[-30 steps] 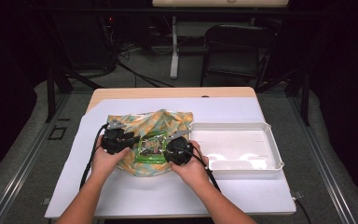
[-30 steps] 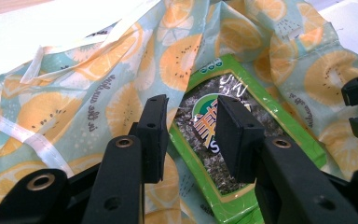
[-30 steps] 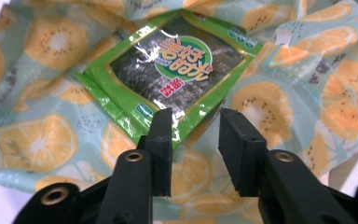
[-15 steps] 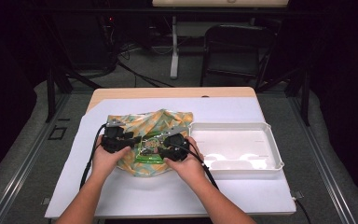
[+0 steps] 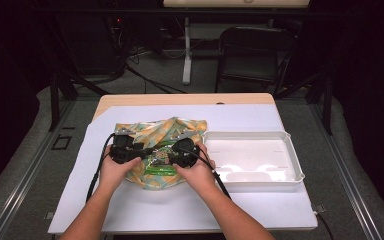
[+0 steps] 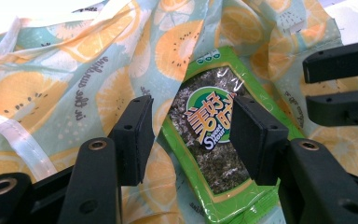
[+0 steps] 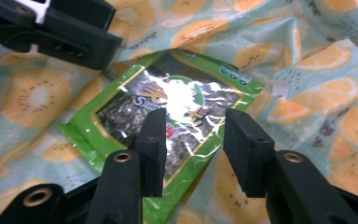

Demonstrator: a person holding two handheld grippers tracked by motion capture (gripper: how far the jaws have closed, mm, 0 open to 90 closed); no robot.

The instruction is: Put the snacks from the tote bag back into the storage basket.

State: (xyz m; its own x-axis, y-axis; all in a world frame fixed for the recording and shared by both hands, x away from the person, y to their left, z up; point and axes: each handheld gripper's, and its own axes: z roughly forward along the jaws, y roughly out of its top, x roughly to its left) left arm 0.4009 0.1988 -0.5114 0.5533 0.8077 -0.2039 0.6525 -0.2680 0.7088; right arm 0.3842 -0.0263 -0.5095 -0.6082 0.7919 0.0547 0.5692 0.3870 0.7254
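Observation:
A fruit-print bag (image 5: 155, 129) lies crumpled on the white sheet. A green snack packet (image 5: 159, 163) rests on its fabric, partly tucked under a fold. My left gripper (image 5: 141, 151) points right at the packet. Its jaws have just been opening and stand wide, with the packet (image 6: 209, 154) lying below between them, untouched. My right gripper (image 5: 174, 153) faces it from the other side. Its jaws have just been closing, but a gap remains and the packet (image 7: 135, 102) lies loose beneath them. The other gripper's jaws (image 6: 340, 84) show at the right of the left gripper view.
A white plastic tray (image 5: 252, 135) sits just right of the bag, close to my right hand. The white sheet (image 5: 180, 205) covers most of the wooden table (image 5: 180, 99). A black chair (image 5: 252, 50) and cables lie beyond the far edge.
The right gripper has edged slightly left and away from me, closer over the packet. The left hand has stayed put. Bag and packet lie as before.

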